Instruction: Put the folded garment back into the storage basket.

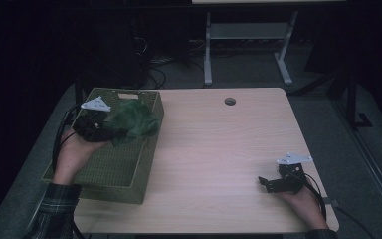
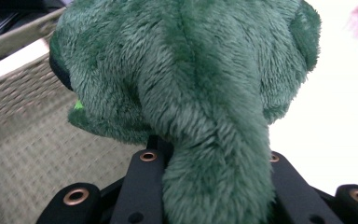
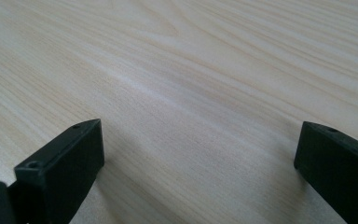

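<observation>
My left gripper (image 1: 110, 130) is clamped on a green plush toy (image 1: 135, 119), and I hold the toy above the far right part of the woven basket (image 1: 104, 167), close to the basket's right rim. In the left gripper view the fur of the toy bulges between the two black jaws, and the basket floor lies below it. The basket stands at the left edge of the table (image 1: 214, 149) and reaches over that edge a little. My right gripper (image 1: 268, 183) rests near the right front corner of the table, its jaws wide apart with only bare wood between them. Between the basket and my right gripper the surface is free, up to the cable hole (image 1: 230, 101) near the far edge.
</observation>
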`<state>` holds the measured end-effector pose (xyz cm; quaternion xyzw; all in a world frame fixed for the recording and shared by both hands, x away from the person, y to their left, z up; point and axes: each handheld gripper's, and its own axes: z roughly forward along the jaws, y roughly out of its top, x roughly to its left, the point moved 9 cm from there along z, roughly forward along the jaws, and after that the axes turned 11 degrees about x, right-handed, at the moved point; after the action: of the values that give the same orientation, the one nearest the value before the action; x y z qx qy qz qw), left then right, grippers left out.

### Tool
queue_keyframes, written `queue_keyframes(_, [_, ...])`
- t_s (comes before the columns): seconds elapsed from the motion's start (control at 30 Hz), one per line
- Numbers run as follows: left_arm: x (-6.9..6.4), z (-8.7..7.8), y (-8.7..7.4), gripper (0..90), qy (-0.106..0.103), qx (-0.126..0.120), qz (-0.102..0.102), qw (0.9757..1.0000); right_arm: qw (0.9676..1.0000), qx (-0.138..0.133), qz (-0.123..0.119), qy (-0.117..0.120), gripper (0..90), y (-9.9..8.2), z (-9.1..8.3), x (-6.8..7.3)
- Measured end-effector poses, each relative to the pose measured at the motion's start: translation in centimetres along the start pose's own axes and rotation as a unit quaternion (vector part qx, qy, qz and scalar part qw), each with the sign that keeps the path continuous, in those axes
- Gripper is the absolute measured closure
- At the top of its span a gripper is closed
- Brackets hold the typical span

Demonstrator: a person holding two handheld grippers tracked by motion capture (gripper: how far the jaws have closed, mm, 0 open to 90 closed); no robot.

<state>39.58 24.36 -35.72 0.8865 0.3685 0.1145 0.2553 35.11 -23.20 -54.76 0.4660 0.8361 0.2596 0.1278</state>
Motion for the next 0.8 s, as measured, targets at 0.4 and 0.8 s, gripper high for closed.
queue_keyframes(0.4, [2.5,1.8,-4.0,73.0,0.025,0.018,-0.044,0.9985,1.0000,0.000,0.000,0.000,1.1,0.0,0.0,0.0])
queue_keyframes(0.8, [4.2,5.9,-7.7,72.6,0.032,0.065,-0.064,0.9953,1.0000,0.000,0.000,0.000,1.1,0.0,0.0,0.0])
